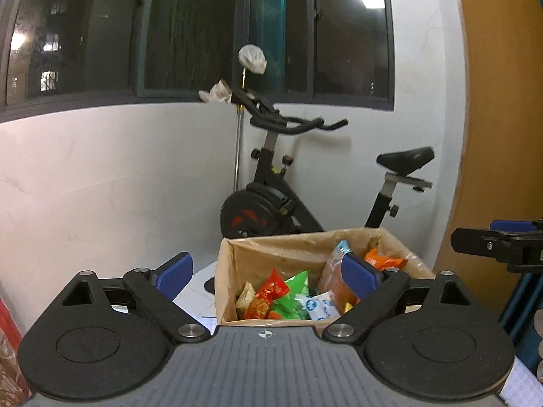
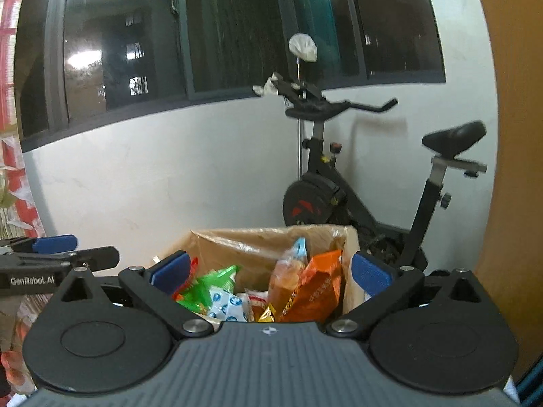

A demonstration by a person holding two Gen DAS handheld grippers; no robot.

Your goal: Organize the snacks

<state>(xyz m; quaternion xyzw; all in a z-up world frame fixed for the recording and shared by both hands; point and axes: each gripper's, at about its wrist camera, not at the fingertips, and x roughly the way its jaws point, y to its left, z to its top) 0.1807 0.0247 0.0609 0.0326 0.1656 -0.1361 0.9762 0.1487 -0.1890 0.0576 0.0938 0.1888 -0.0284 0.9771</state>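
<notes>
The left gripper (image 1: 268,273), a black tool with blue pads, has its jaws wide apart and nothing is between them. The right gripper (image 2: 269,271), of the same kind, is also spread wide and empty. Both hang side by side just above the near rim of the brown cardboard box (image 1: 271,247), and both look slightly down into it. I judge that they are held so because each one is free of its snack and stands clear of the load.

The box is lined with a thin clear plastic film, probably to keep the inside clean. The snacks lie inside it in a loose heap. On the left side are the red and yellow packets (image 1: 268,296) and the green packet (image 1: 295,288); in the middle the small white packet with blue print (image 1: 320,305); on the right side the tall orange bag (image 2: 317,288) leans against a clear bag with orange contents (image 2: 288,278). The tall bags lean toward the right wall, which seems to prop them.

Far behind the box a black exercise bike (image 1: 288,196) stands at the white wall, under the dark window (image 1: 190,34). At the right is an orange-brown wooden panel (image 1: 502,101).
</notes>
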